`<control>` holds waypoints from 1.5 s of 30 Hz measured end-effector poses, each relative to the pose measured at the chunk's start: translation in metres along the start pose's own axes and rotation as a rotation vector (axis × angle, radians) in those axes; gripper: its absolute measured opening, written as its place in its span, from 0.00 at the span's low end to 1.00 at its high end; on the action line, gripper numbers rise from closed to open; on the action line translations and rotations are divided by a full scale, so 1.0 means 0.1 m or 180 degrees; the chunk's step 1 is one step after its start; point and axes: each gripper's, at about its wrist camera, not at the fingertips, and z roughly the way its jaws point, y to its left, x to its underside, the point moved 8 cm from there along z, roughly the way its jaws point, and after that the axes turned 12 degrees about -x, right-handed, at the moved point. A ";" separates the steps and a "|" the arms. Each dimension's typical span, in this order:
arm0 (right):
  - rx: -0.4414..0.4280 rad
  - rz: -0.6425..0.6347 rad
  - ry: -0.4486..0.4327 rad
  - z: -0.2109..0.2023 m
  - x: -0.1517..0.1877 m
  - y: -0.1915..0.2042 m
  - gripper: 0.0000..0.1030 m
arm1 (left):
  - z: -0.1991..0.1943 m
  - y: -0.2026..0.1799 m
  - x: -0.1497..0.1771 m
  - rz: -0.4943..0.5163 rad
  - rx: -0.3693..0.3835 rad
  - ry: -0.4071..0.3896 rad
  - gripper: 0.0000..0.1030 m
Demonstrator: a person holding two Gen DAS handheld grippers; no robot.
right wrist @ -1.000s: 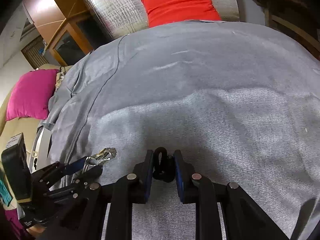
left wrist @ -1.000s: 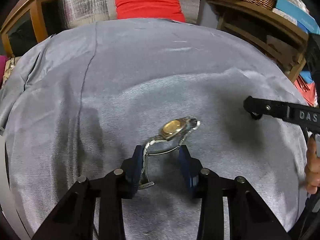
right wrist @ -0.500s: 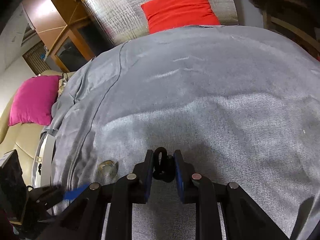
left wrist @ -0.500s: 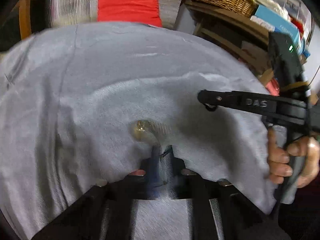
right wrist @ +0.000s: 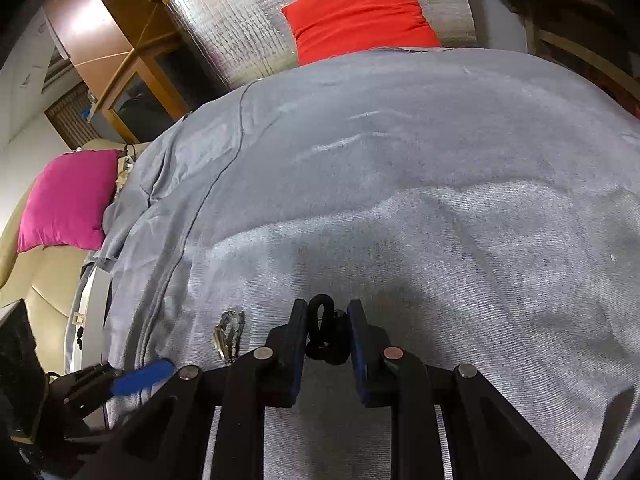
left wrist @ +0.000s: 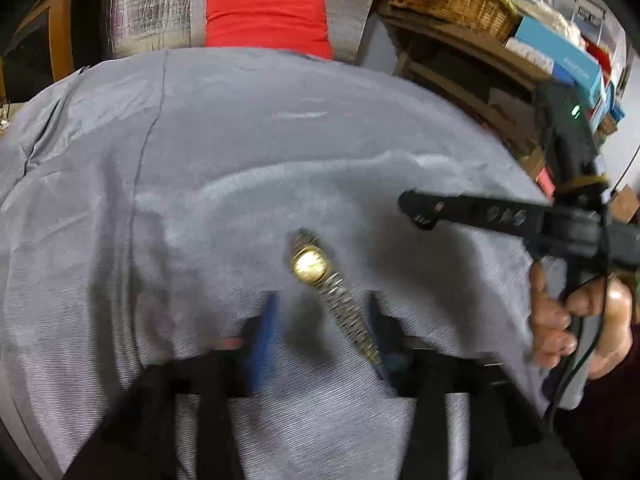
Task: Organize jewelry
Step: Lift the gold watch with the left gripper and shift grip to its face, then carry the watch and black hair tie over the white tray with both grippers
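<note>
Grey cloth (right wrist: 440, 184) lies bare across the upper frame; left gripper (left wrist: 324, 332) opening around gold-faced metal wristwatch (left wrist: 320, 276), right gripper (right wrist: 328, 332) pinching small black loop (right wrist: 326, 332).

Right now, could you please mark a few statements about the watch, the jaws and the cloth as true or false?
1. The watch lies on the grey cloth. True.
2. The left gripper is clamped on the watch. False: its jaws are opening, and the band lies between them.
3. The right gripper holds a black loop. True.
4. The watch face is blue. False: it looks gold.
5. A red cushion lies beyond the cloth. True.
</note>
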 end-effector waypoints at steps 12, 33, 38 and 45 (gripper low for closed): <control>0.0014 0.0044 0.0010 -0.04 -0.01 -0.12 0.21 | 0.56 -0.08 -0.15 -0.0259 -0.0484 0.0226 0.41; -0.0198 -0.0042 -0.0169 -0.12 -0.05 0.22 0.21 | -0.38 0.33 -0.20 -0.0414 -0.0709 -0.0322 0.20; -0.0284 -0.0176 -0.0223 -0.10 -0.02 0.46 0.21 | -0.68 0.57 -0.13 -0.0484 -0.0937 -0.0454 0.20; -0.0384 -0.0452 -0.0250 -0.10 0.09 0.90 0.21 | -1.06 0.89 -0.02 -0.0581 -0.1304 -0.0633 0.20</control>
